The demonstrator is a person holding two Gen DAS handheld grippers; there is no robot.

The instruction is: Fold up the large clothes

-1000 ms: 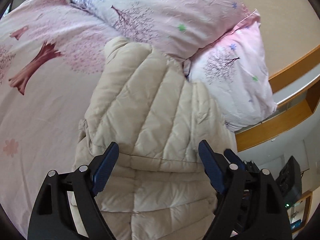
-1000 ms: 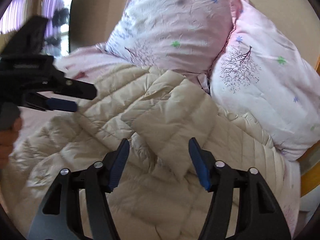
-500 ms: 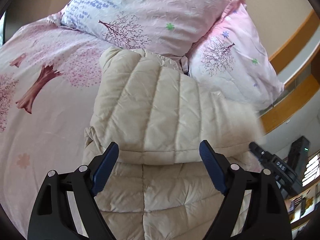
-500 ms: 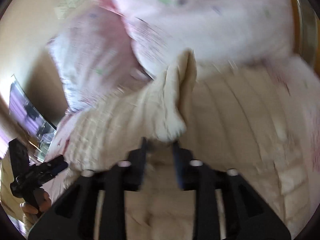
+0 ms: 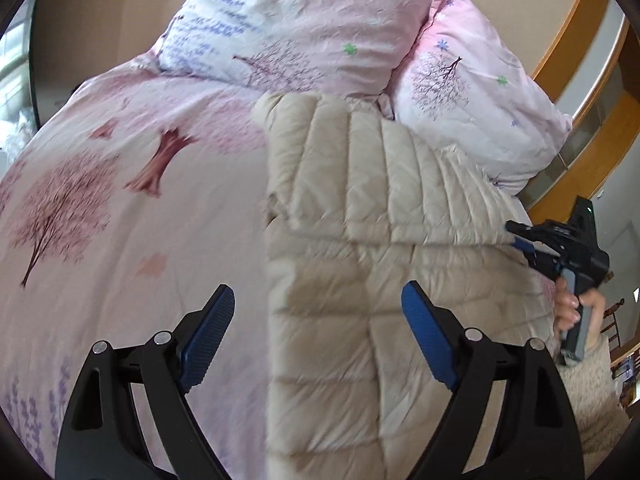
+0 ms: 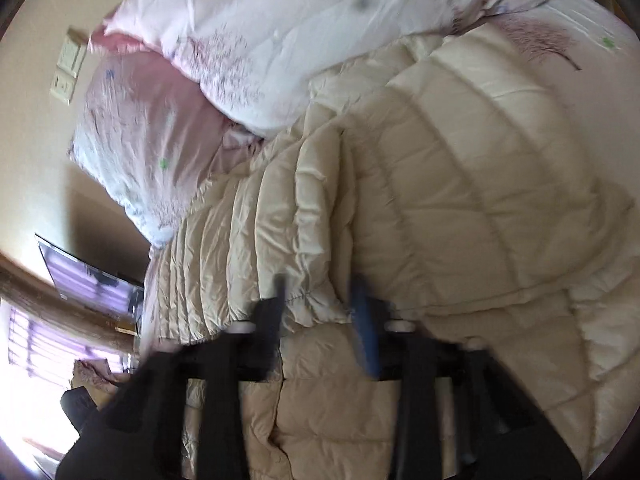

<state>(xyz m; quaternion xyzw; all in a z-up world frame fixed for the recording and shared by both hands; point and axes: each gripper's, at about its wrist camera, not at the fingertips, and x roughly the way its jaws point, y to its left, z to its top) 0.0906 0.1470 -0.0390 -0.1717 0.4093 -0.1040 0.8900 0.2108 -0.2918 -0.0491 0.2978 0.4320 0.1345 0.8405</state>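
A beige quilted down jacket point(image 5: 360, 208) lies on the bed with a folded layer on top, its far end against the pillows. It also fills the right wrist view point(image 6: 460, 200). My left gripper point(image 5: 316, 336) is open and empty, above the jacket's near left edge. My right gripper point(image 6: 320, 312) is partly open at the edge of the folded layer; motion blur hides whether it touches the fabric. In the left wrist view the right gripper point(image 5: 520, 240) sits at the jacket's right edge, held by a hand.
The bed has a pink tree-print cover point(image 5: 100, 200). Two pink and white pillows point(image 5: 320, 28) lie at its head, also in the right wrist view point(image 6: 280, 32). A wooden frame point(image 5: 580, 60) runs at the right. A wall socket point(image 6: 68, 68) is on the wall.
The right gripper swung to the jacket's right side, closed on the fabric, and its fingers have now parted again. The left gripper shifted left and stayed open.
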